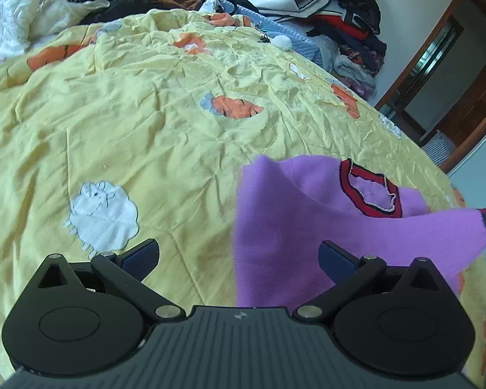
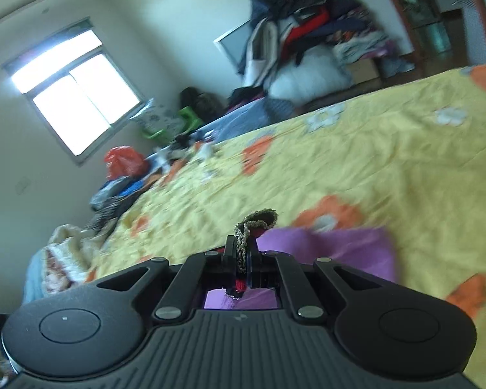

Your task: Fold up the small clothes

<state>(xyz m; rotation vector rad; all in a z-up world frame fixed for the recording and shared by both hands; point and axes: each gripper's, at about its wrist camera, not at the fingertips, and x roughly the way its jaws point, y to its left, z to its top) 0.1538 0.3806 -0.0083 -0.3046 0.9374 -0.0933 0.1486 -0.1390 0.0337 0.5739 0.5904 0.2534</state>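
Bedspread (image 1: 145, 123) is yellow with orange carrots and white sheep, wrinkled all over the bed. Left gripper (image 1: 239, 256) hovers low over it, jaws spread wide apart, gripping nothing. Purple sweater (image 1: 291, 227) with red-and-black trim sits at about 3 o'clock from it, partly lifted off the bed, its near edge just in front of the right-hand pad (image 1: 335, 257). Right gripper (image 2: 242, 253) is tilted, jaws squeezed together on the sweater's trim (image 2: 252, 227), purple fabric hanging below. Clothes pile (image 1: 340, 9) at 1 o'clock by the wall.
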